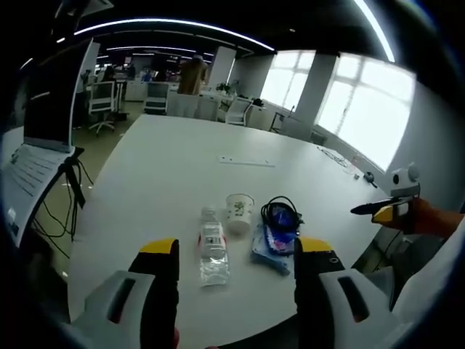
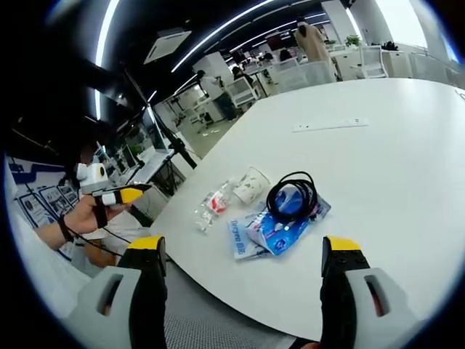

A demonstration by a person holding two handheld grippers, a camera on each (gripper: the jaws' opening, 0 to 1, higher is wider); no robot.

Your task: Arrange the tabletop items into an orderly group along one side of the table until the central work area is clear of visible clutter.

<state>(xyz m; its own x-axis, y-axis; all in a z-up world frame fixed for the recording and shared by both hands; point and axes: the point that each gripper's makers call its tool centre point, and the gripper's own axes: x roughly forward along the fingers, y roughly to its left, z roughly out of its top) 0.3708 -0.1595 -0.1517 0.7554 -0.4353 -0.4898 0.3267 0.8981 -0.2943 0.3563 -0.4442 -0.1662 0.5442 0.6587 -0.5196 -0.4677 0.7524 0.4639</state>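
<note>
A clear plastic water bottle [image 1: 213, 251] lies on its side on the white table [image 1: 182, 167], beside a paper cup [image 1: 239, 211] lying tipped over. To their right a coiled black cable [image 1: 280, 215] rests on blue packets [image 1: 270, 246]. My left gripper [image 1: 236, 251] is open, hovering near the table edge with these items between its jaws. In the right gripper view the bottle [image 2: 211, 206], cup [image 2: 251, 185], cable [image 2: 292, 194] and blue packets [image 2: 272, 229] lie ahead of my open right gripper [image 2: 243, 251]. The right gripper [image 1: 385, 211] also shows at the right of the left gripper view.
A flat white strip [image 1: 247, 161] lies near the table's middle. A laptop [image 1: 36, 145] with trailing cables stands to the left. Office chairs [image 1: 102, 98] and desks fill the background. The left gripper [image 2: 120, 195], held by a hand, appears at left in the right gripper view.
</note>
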